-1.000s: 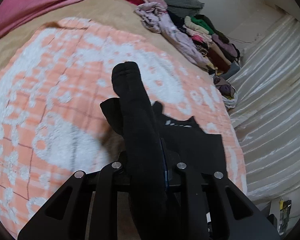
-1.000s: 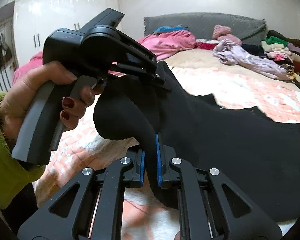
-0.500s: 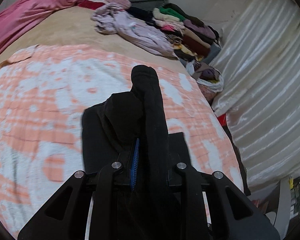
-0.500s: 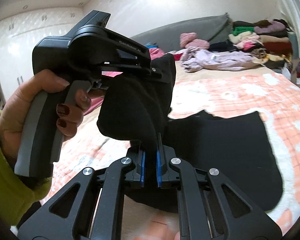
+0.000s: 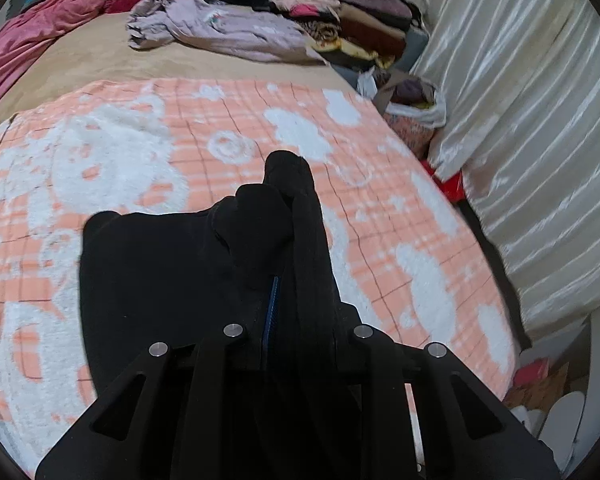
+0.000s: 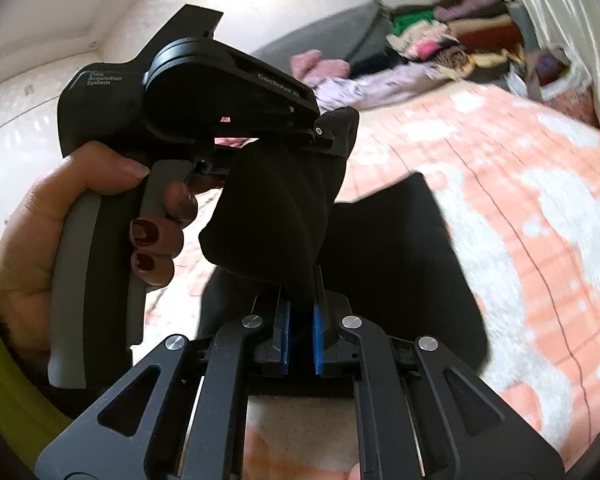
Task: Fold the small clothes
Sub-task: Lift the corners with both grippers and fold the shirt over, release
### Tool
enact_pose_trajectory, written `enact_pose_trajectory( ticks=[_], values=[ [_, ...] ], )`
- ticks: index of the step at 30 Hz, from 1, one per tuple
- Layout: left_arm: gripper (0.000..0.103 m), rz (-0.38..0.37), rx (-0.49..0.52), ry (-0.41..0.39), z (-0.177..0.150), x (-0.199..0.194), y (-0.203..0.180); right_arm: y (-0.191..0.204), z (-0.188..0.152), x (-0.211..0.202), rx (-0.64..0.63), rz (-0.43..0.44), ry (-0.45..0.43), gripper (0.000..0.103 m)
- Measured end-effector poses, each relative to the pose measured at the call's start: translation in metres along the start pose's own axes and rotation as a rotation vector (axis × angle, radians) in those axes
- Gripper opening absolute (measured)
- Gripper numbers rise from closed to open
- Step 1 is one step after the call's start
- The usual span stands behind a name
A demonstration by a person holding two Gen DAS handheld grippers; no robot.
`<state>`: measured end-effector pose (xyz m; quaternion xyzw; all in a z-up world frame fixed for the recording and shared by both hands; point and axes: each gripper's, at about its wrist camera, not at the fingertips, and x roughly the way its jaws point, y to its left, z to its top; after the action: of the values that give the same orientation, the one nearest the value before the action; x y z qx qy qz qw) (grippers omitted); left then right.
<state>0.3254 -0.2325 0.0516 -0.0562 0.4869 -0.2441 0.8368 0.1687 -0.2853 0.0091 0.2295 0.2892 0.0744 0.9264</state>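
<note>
You are carrying the black garment (image 5: 160, 280) above the orange-and-white blanket (image 5: 400, 240), mid-fold, its lower part draping on that blanket. Your left claw (image 5: 296, 300) is clamping a bunched edge; your right claw (image 6: 300, 320) is pinching another fold just beside it. Next, lay the lifted edge flat over the draped part. Compared with a second ago, both views are showing more of the curtain (image 5: 520, 120) beyond the blanket.

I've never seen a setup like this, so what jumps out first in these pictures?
A black knit garment hangs in mid-air over the bed, pinched between two black handheld grippers: the right gripper at the bottom centre, the left gripper above it. Beneath lies a fluffy orange-and-white checked blanket; a heap of mixed clothes sits at the far end.
</note>
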Motion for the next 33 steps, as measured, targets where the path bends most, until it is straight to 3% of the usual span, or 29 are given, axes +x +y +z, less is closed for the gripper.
enact_pose_trajectory(
  ticks=[7,9,10,11,12,17,19,21,22,28,33],
  values=[
    [0.020,0.020,0.023,0.045,-0.007,0.028,-0.009,-0.020,-0.005,0.009,0.069,-0.038,0.058,0.003],
    [0.025,0.010,0.035,0.057,-0.009,0.034,-0.012,-0.023,-0.007,0.012,0.079,-0.055,0.079,0.004],
    [0.033,-0.004,0.039,0.059,-0.009,0.034,-0.013,-0.025,-0.009,0.013,0.087,-0.064,0.088,0.005],
    [0.039,-0.042,0.032,0.062,-0.010,0.033,-0.014,-0.027,-0.010,0.014,0.094,-0.071,0.095,0.006],
    [0.039,-0.068,0.023,0.060,-0.010,0.029,-0.014,-0.029,-0.011,0.014,0.102,-0.078,0.103,0.009],
    [0.039,-0.130,-0.006,-0.062,-0.015,-0.022,-0.002,-0.045,-0.015,0.005,0.180,-0.053,0.113,0.016],
    [0.039,-0.107,-0.007,-0.119,-0.020,-0.044,0.010,-0.047,-0.016,-0.002,0.192,-0.046,0.104,0.020],
    [0.039,-0.050,-0.018,-0.175,-0.030,-0.066,0.032,-0.050,-0.014,-0.009,0.199,-0.055,0.089,0.032],
    [0.039,-0.014,-0.025,-0.194,-0.036,-0.073,0.044,-0.051,-0.013,-0.014,0.202,-0.061,0.073,0.033],
    [0.039,0.100,-0.072,-0.189,-0.078,-0.085,0.093,-0.049,-0.001,-0.039,0.149,-0.098,-0.010,0.033],
    [0.039,0.089,-0.077,-0.167,-0.105,-0.082,0.104,-0.035,0.013,-0.043,0.011,-0.139,-0.012,0.037]
  ],
)
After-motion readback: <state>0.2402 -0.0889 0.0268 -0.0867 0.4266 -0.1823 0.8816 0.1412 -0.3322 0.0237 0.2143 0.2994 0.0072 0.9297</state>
